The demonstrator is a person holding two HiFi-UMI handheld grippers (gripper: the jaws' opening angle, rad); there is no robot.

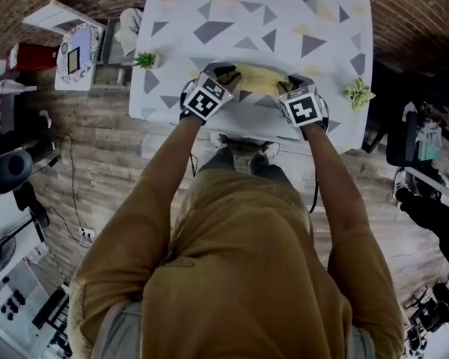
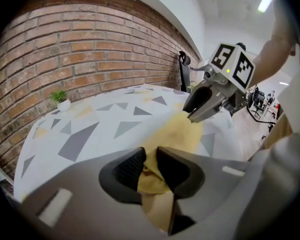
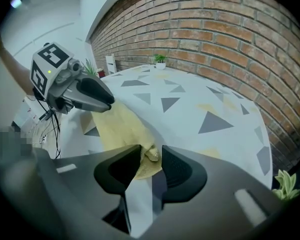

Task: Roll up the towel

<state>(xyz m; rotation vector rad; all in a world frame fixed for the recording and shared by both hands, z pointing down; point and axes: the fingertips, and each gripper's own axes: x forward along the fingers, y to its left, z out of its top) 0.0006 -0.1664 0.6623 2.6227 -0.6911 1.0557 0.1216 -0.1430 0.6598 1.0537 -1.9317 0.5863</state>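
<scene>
Your pale yellow towel [image 1: 260, 81], soft cloth bunched into a loose low roll, lying crosswise toward your side of the triangle-patterned tabletop [image 1: 284, 21], one end pinched in your left gripper [image 1: 224, 73], the other in your right gripper [image 1: 293, 84]
</scene>
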